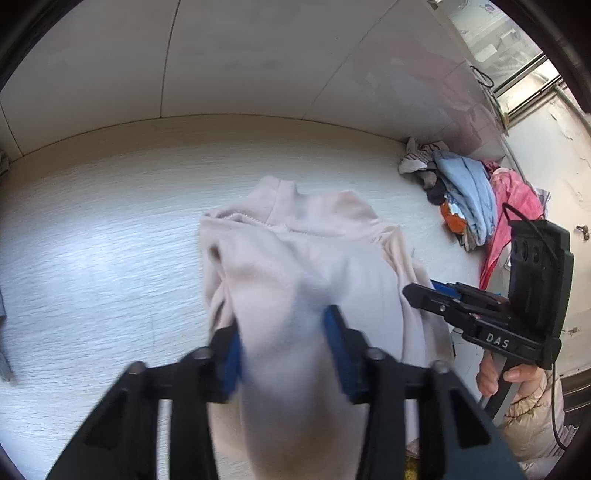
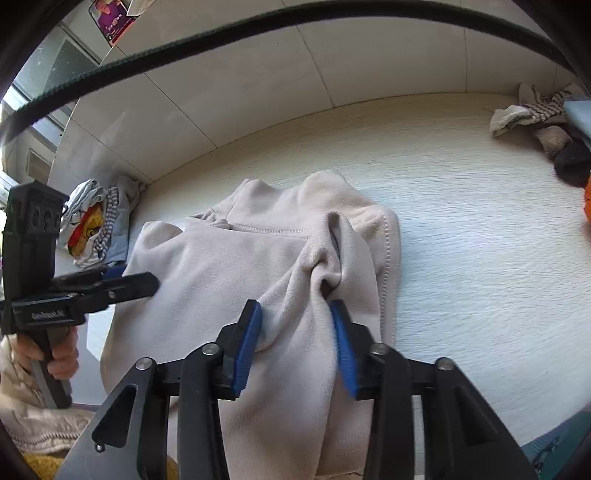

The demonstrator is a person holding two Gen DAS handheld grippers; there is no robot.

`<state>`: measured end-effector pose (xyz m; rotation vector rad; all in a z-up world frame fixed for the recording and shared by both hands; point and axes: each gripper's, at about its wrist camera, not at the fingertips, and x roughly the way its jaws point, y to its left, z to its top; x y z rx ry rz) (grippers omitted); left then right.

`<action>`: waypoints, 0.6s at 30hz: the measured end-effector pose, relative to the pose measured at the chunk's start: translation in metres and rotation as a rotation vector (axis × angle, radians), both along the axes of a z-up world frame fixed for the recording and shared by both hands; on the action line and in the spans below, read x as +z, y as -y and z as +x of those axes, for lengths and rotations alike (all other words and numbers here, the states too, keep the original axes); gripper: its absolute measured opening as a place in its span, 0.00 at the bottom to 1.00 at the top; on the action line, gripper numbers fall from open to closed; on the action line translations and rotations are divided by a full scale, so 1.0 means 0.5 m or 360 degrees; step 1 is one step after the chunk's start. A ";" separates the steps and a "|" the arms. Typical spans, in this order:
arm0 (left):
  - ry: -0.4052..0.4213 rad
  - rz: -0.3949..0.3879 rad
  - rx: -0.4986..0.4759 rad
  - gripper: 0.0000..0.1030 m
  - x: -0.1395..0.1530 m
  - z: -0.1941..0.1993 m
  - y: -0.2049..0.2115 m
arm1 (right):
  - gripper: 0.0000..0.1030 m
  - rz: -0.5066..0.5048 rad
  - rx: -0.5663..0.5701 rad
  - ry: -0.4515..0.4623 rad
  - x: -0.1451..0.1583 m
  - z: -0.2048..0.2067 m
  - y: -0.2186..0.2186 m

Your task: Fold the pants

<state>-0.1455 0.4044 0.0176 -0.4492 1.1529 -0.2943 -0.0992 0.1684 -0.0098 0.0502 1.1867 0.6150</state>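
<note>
Beige fleece pants [image 1: 295, 240] lie bunched on a white table [image 1: 92, 240], their near end lifted toward both cameras. My left gripper [image 1: 284, 347] has its blue pads pressed on a thick gather of that fabric. It also shows side-on at the left of the right wrist view, as the left gripper [image 2: 147, 282] at the cloth's left edge. My right gripper [image 2: 297, 332] is shut on a puckered fold of the pants [image 2: 240, 266]. At the right of the left wrist view, the right gripper [image 1: 424, 295] meets the cloth's right edge.
A pile of blue, pink and striped clothes [image 1: 465, 192] sits in the far right corner of the table [image 2: 480, 240]. Another heap [image 2: 96, 225] lies far left against the tiled wall. A black strap [image 2: 258, 33] arcs overhead. A hand [image 1: 509, 373] holds each gripper's handle.
</note>
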 end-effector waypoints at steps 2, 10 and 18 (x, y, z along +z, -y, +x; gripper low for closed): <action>0.0064 -0.0016 0.0027 0.16 0.024 -0.008 -0.007 | 0.10 0.0036 0.0019 0.0074 0.035 -0.003 0.008; 0.0288 -0.0012 0.0182 0.16 0.103 0.053 -0.062 | 0.08 0.0235 0.0061 0.0367 0.159 0.062 0.024; 0.0100 0.0226 0.0172 0.41 -0.040 0.181 -0.048 | 0.10 -0.0077 -0.0003 0.0108 -0.035 0.184 -0.021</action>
